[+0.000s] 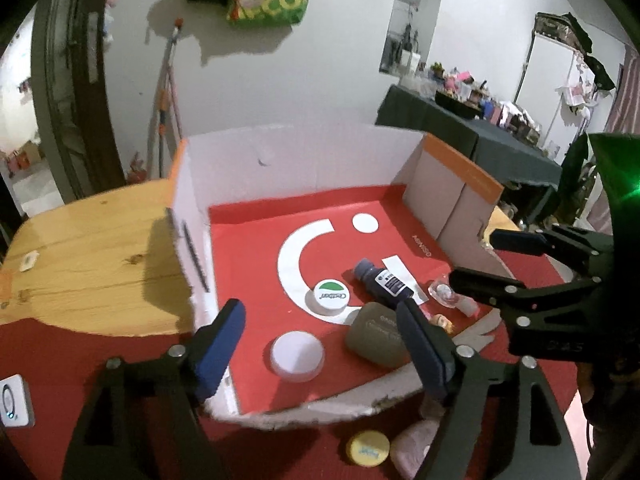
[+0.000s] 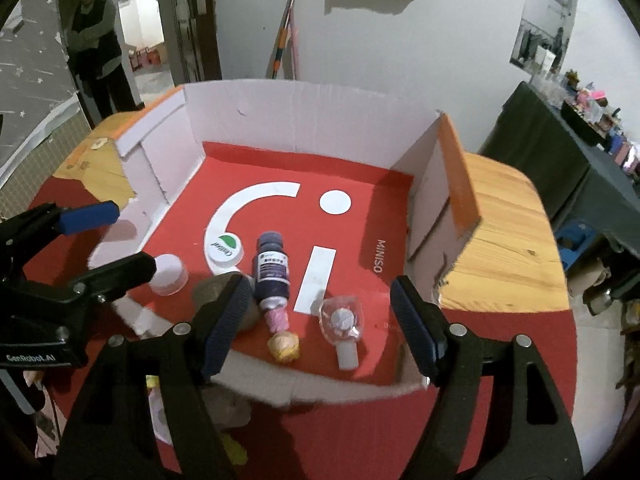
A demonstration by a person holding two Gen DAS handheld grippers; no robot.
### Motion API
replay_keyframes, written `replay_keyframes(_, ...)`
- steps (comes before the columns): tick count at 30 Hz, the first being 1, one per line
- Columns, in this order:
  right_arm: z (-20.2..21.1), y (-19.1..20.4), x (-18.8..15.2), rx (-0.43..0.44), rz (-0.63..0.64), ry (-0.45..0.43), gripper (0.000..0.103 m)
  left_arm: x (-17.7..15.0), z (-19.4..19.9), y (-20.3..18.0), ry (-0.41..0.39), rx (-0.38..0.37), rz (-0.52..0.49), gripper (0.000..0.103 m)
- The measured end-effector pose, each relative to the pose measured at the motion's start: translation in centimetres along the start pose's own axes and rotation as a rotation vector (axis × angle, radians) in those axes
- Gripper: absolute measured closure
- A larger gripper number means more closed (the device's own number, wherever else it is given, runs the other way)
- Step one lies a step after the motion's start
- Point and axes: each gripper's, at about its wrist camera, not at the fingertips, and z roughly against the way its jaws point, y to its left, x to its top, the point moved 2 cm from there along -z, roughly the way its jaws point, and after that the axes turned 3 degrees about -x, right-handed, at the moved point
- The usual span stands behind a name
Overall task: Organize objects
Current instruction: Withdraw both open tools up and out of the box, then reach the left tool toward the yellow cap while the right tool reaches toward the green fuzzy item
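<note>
Your round wooden worktop point(image 2: 516, 240), partly under a red cloth, carries the big white cardboard box point(image 2: 304, 120) with the red printed floor, and its low, torn near wall point(image 2: 320, 394) is the first hazard: both tools hang just above it, so a careless dip can snag that edge and drag the whole box.

Inside, the task's things crowd the near half. The olive rounded pouch point(image 1: 376, 340) touches the dark blue labelled bottle point(image 2: 272, 272), which lies on its side and could roll if nudged. Left of them sit the white jar with the green-logo lid point(image 1: 330, 298) and the plain white round jar point(image 1: 297, 356); right lies the clear flat bottle with a white cap point(image 2: 343, 326).

Your left tool point(image 1: 320, 344) stands wide with nothing in it, and so does your right tool point(image 2: 318, 320).

Outside the near wall, the yellow-lidded jar point(image 1: 367, 448) and a pale pink object point(image 1: 414, 450) wait near the worktop edge; a sweep could knock them off.
</note>
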Motion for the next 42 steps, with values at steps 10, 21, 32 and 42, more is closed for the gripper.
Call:
replay_keyframes(10,6.1,-0.1,-4.2,0.043,-0.067,-0.119,0.020,-2.9,5.1,-0.5,-0.131,0.073,0.012,0.004)
replay_keyframes(21,10.5,1.2,-8.5,0.039,-0.092,-0.247,0.011,-7.2,7.3,-1.8,-0.179,0.099,0.049,0.000)
replay_keyframes(32,8.9,1.5,-12.2,0.045,-0.137,-0.248,0.011,-11.4,5.8,-2.1,-0.129,0.138,0.071,0.000)
replay_keyframes(42,6.7,1.8,-13.7,0.043,-0.145,-0.195,0.011,-12.6,4.5,-1.4,-0.088,0.142,0.102,0.000)
